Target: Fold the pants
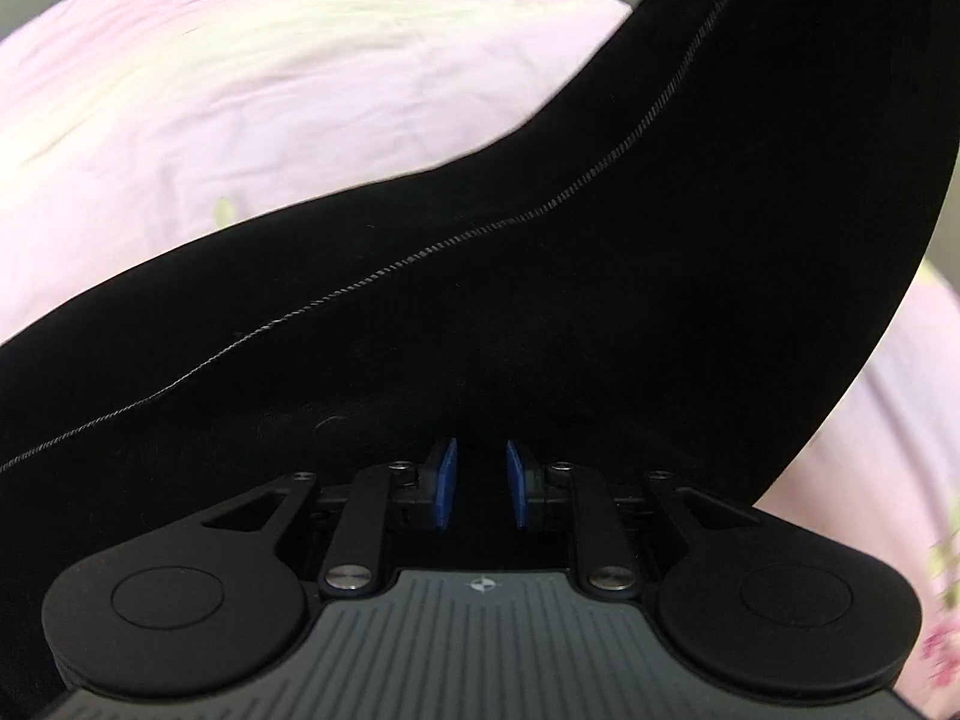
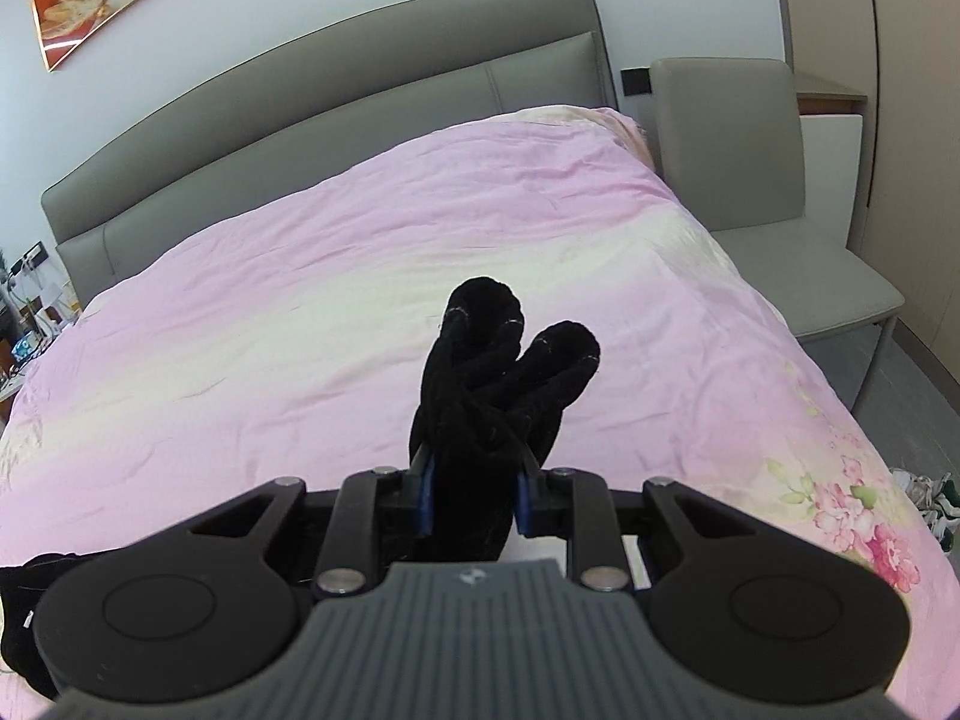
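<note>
The black pants point(image 1: 600, 300) fill the left wrist view as a wide dark band with a stitched seam, rising from the fingers toward the upper right above the pink quilt point(image 1: 240, 90). My left gripper point(image 1: 480, 480) is shut on the pants, with black cloth between its blue pads. In the right wrist view, my right gripper point(image 2: 474, 498) is shut on a bunched part of the pants point(image 2: 492, 372), and two rounded folds stick up past the fingertips. More of the black cloth point(image 2: 24, 618) lies at the lower left on the bed.
The pink quilt point(image 2: 360, 300) with a flower print covers the bed, and a grey padded headboard point(image 2: 300, 120) stands behind it. To the right of the bed is a grey chair point(image 2: 750, 180). A cluttered bedside table point(image 2: 24, 312) is at the left, and shoes point(image 2: 924, 498) lie on the floor at the right.
</note>
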